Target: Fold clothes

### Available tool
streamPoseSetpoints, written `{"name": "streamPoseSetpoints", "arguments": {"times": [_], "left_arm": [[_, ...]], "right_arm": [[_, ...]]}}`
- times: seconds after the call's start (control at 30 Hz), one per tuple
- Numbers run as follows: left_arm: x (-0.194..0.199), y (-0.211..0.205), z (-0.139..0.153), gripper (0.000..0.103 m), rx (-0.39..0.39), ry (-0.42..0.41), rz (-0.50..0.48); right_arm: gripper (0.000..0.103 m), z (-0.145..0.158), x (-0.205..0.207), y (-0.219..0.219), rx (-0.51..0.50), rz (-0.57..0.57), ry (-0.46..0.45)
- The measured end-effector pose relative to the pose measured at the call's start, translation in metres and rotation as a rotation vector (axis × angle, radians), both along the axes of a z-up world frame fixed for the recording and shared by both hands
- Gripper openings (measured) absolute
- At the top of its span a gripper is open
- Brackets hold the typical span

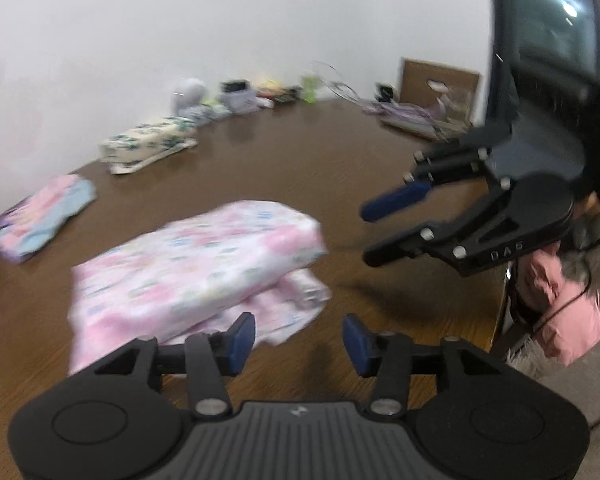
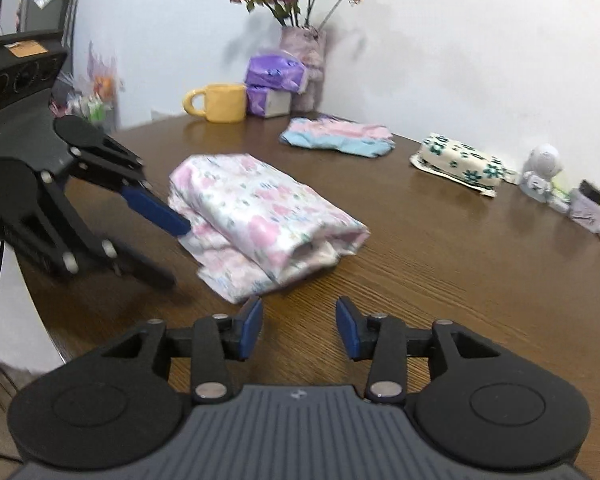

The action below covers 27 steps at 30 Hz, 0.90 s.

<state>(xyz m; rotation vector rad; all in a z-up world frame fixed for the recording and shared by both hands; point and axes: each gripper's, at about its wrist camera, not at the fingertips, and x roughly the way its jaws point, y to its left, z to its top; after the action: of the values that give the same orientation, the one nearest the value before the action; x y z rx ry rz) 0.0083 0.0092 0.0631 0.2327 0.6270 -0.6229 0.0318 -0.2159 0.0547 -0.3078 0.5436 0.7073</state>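
Both grippers, left gripper and right gripper, hover open, seemingly beside folded garment.

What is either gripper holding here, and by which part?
Nothing. The left gripper and right gripper are both open and empty; the folded pink floral garment lies free on the table.

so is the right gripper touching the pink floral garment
Apart. The left wrist view shows the right gripper open above the table, with bare wood between it and the pink floral garment.
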Motion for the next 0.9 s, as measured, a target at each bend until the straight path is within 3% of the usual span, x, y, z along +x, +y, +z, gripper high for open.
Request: {"name": "streamPoseSetpoints", "arguments": {"times": [0.13, 0.2, 0.3, 0.33, 0.37, 0.4, 0.53, 0.63, 0.9], "left_arm": [[0.011, 0.038, 0.009, 0.060, 0.004, -0.051, 0.186], [0.025, 0.050, 0.007, 0.060, -0.012, -0.044, 0.208], [0.044, 0.060, 0.001, 0.059, -0.065, 0.019, 0.174], [0.050, 0.063, -0.002, 0.055, -0.083, 0.041, 0.162], [0.056, 0.066, -0.004, 0.041, -0.101, 0.062, 0.150], [0.062, 0.069, -0.006, 0.032, -0.128, 0.096, 0.122], [0.076, 0.087, 0.000, 0.012, -0.223, 0.146, 0.083], [0.078, 0.104, 0.012, 0.011, -0.285, 0.131, 0.068], [0.082, 0.106, -0.012, 0.011, -0.197, 0.187, 0.060]], "right_arm": [[0.044, -0.006, 0.016, 0.019, -0.001, 0.003, -0.002], [0.044, -0.005, 0.015, 0.023, -0.005, 0.001, -0.016], [0.040, -0.004, 0.015, 0.029, -0.013, 0.004, -0.019], [0.028, -0.004, 0.016, 0.031, -0.018, 0.009, -0.010], [0.013, -0.003, 0.017, 0.033, -0.023, 0.014, -0.002], [0.010, -0.003, 0.018, 0.035, -0.028, 0.019, 0.007], [0.006, 0.017, 0.023, 0.028, 0.053, 0.033, 0.041], [0.006, 0.030, 0.019, 0.028, 0.083, 0.087, 0.063], [0.006, -0.008, 0.001, 0.056, -0.056, 0.163, 0.094]]}}
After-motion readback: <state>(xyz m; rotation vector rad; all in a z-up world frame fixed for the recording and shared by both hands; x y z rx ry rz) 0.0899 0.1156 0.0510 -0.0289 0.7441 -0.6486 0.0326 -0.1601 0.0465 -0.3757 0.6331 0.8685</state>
